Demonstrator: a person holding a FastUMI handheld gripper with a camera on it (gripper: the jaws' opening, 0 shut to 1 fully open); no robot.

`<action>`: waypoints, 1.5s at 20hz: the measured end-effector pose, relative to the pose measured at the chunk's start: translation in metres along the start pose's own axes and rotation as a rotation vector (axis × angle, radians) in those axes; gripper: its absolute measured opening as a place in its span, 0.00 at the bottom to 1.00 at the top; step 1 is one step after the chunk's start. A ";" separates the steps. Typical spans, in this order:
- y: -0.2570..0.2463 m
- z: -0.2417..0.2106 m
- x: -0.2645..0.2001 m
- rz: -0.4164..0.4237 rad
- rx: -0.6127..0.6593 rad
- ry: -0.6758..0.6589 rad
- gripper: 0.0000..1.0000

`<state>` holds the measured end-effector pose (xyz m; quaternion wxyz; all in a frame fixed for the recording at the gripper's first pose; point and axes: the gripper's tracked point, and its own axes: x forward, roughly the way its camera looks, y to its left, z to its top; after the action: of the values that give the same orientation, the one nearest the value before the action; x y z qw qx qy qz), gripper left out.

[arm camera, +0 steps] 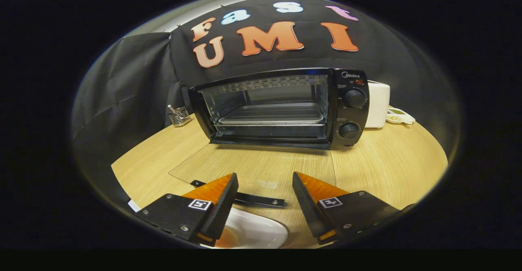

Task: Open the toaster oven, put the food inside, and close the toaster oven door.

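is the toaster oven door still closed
No, the black toaster oven has its glass door folded flat on the wooden table, just beyond the open, empty gripper.

Your way into the toaster oven (pixel 281 108) is wide open: the glass door (pixel 253 169) lies flat on the surface (pixel 391 165), its handle (pixel 244 197) just ahead of the hand-held gripper (pixel 265 185), whose fingers sit spread with nothing between them. Inside, the tray (pixel 271 118) takes the middle level, with room above it. A white plate (pixel 253 230) sits right under the fingers. On the far left there's a utensil holder (pixel 179 116); on the far right, a white box (pixel 377 104) and a small dish (pixel 399 116), all well off your line.
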<state>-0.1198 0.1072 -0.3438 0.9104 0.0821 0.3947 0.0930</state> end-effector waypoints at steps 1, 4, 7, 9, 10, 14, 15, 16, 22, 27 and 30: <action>0.001 0.000 -0.006 0.014 0.008 -0.001 0.80; 0.010 0.004 -0.028 0.063 0.020 -0.026 0.83; 0.021 0.001 -0.051 0.112 -0.008 -0.041 0.88; 0.028 -0.007 -0.062 0.137 -0.023 -0.030 0.91; 0.031 -0.011 -0.067 0.153 -0.029 -0.019 0.91; 0.049 -0.037 -0.084 0.213 -0.060 0.046 0.93; 0.054 -0.044 -0.087 0.223 -0.084 0.063 0.94; 0.058 -0.051 -0.089 0.232 -0.110 0.075 0.94; 0.070 -0.081 -0.096 0.252 -0.163 0.140 0.94; 0.067 -0.097 -0.087 0.213 -0.187 0.188 0.94; 0.066 -0.102 -0.085 0.198 -0.237 0.201 0.90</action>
<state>-0.2584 0.1594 -0.3381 0.8561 0.0029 0.4598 0.2359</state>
